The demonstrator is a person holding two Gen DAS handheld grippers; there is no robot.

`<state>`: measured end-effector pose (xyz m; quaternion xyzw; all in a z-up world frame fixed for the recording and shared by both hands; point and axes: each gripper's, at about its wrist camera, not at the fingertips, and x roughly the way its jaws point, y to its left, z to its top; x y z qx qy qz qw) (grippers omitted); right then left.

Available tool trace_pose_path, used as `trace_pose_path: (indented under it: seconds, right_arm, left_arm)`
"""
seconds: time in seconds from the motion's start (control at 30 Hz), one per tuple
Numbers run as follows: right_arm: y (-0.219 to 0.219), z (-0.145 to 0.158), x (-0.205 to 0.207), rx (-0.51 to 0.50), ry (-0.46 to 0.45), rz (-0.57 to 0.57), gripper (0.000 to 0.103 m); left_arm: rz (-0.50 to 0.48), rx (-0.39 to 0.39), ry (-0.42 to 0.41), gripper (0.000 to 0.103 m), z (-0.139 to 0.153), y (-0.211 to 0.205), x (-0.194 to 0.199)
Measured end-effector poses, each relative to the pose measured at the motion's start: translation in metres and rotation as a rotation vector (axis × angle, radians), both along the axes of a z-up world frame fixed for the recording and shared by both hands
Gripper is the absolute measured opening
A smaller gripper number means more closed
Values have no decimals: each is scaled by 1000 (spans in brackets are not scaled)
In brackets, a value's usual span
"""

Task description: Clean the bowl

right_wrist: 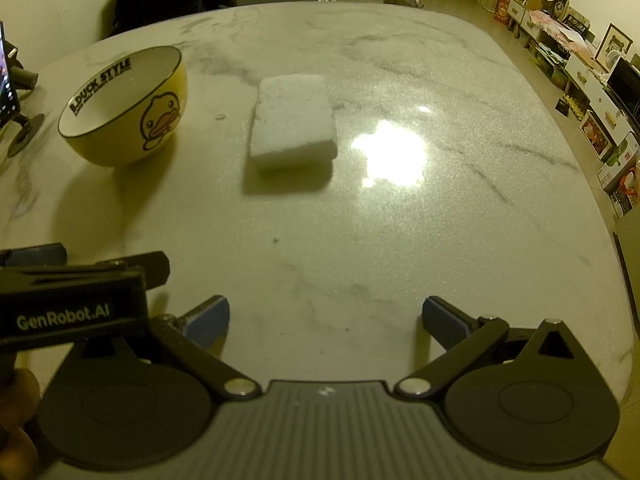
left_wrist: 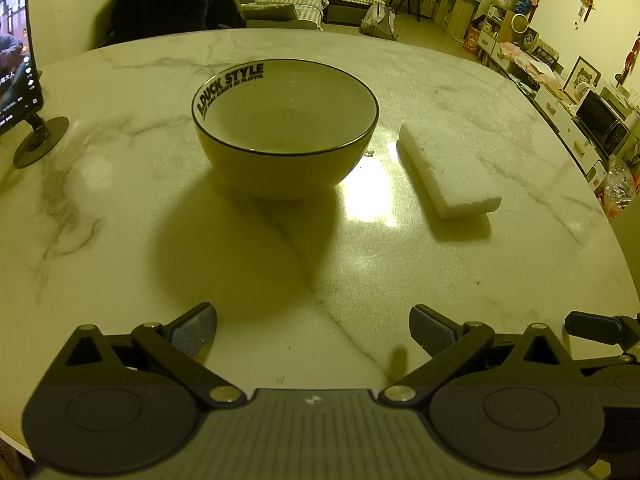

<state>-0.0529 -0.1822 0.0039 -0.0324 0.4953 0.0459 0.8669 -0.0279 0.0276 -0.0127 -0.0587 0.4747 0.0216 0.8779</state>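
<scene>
Left tongs [left_wrist: 313,330], right tongs [right_wrist: 326,320]: both spread, empty, low over bench [left_wrist: 280,280]. Bowl [left_wrist: 285,128] mid-bench, sponge [left_wrist: 448,168] just beside. I'd expect an unbraced bowl to skid on the glossy marble once scrubbing starts.

A home living room: a sofa [left_wrist: 296,4], shelves [left_wrist: 500,28] and a marble table [left_wrist: 240,280].

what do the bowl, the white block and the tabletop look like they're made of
Bowl: probably glazed ceramic, with a smooth printed surface and dark rim.
White block: likely a sponge or foam, matte and grainy.
Tabletop: marble or marble-look slab, grey-veined, polished enough to mirror the lamp.
</scene>
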Motion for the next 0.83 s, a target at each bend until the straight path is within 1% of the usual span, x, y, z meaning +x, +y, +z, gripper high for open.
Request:
trace_pose_path:
  seconds: [0.83]
  right_arm:
    - [6,-2,-2,1,-8,-5,103]
  left_arm:
    - [-3,-1,-3,102,0,0,-1]
